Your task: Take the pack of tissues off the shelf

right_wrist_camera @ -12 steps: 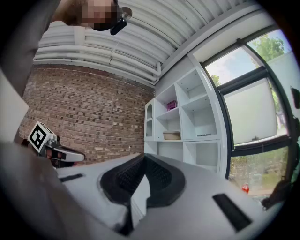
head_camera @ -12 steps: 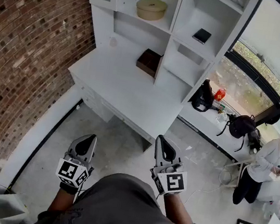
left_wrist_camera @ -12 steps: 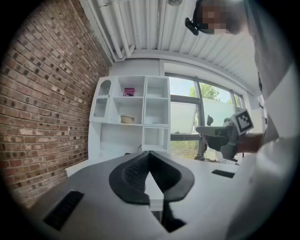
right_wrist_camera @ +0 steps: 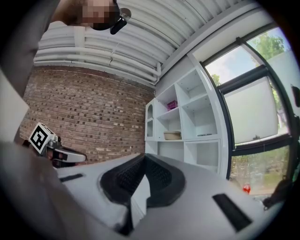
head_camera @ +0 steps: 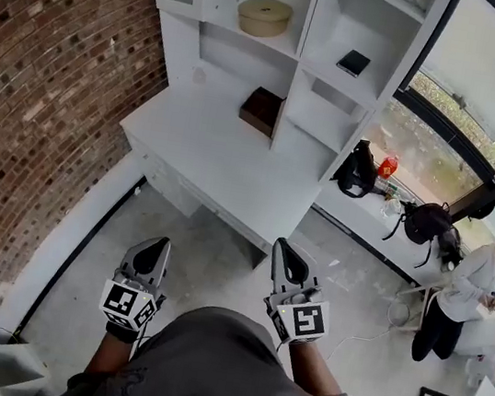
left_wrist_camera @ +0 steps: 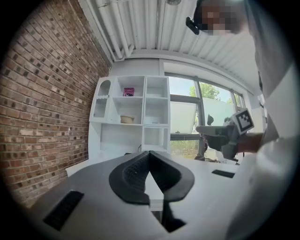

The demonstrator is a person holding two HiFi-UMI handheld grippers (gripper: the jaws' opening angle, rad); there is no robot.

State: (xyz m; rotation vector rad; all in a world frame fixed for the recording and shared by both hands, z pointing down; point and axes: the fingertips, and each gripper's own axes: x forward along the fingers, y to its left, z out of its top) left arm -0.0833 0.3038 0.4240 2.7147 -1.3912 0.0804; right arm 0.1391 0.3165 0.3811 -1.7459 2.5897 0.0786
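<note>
left tool (left_wrist_camera: pixel 149 153), right tool (right_wrist_camera: pixel 144 156) unmoved, ribbed black pads (left_wrist_camera: pixel 133 171) together, pink tissue pack (left_wrist_camera: pixel 128 92)

Open floor (head_camera: pixel 211 252) stretches from the left tool (head_camera: pixel 160 244) and right tool (head_camera: pixel 284 246) to the white desk (head_camera: pixel 198 157). Brick wall (head_camera: pixel 49 96) hems the left; a brown box (head_camera: pixel 262 109) sits at the desk's back, under the open-fronted shelf (head_camera: pixel 309 25).

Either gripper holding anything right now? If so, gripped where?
Nothing held. Left gripper and right gripper are both shut on empty air; the pink pack of tissues sits on an upper shelf, untouched.
</note>
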